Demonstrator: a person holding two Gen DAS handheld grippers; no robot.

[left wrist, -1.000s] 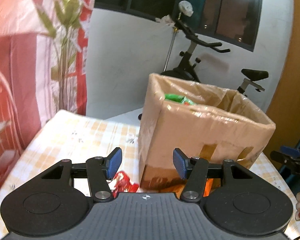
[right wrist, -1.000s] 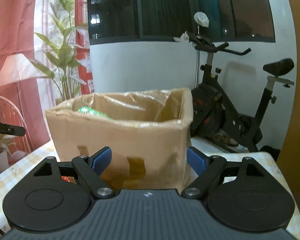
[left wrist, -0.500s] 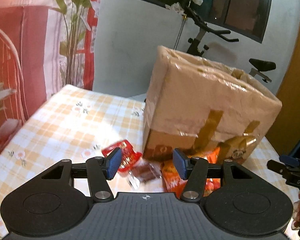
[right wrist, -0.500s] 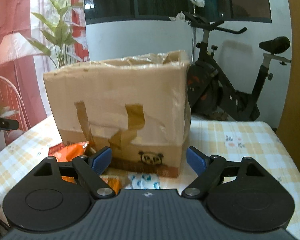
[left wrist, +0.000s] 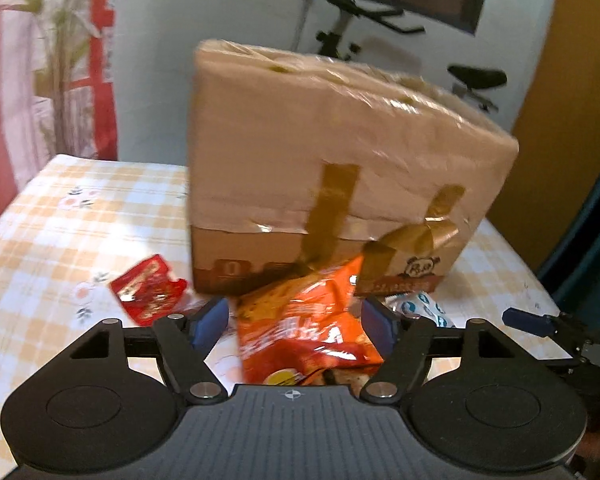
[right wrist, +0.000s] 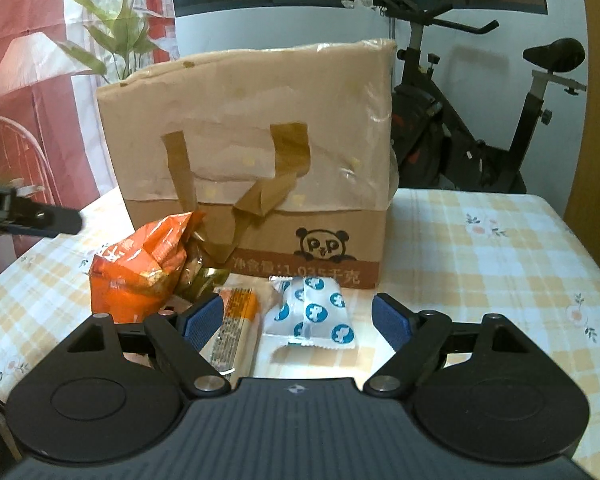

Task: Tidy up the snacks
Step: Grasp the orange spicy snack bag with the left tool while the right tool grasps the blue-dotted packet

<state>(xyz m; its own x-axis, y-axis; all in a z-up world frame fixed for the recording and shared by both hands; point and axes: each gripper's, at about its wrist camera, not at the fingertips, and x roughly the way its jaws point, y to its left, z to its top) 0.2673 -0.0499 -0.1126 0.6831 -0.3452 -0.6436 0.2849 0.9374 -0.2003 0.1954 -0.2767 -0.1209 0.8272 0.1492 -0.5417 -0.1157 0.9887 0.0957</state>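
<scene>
The orange bag lies on the table right against the foot of the cardboard box, and it sits straight ahead of the left gripper, framed between the two blue pads. Its long axis runs away from the gripper toward the box, so the pads stand on either side of its narrow width. The left gripper's jaws are opening at this moment; the bag is between them, but the left view is blurred and I see no pad pressing on it, so I judge it not yet gripped.

The right gripper is wide open and holds nothing. Between its pads lies the white packet with blue dots, flat on the table just in front of the box's near wall, and beside that, close to the left pad, a long orange-and-white packet whose length points back toward the gripper. Neither packet touches a pad.

A small red packet rests near the box's left corner, outside the left gripper's reach line.

Each hand is nearest its own target: left for the orange bag, right for the dotted packet. The box's open top is above both, so anything gripped would have to be lifted over the rim.
</scene>
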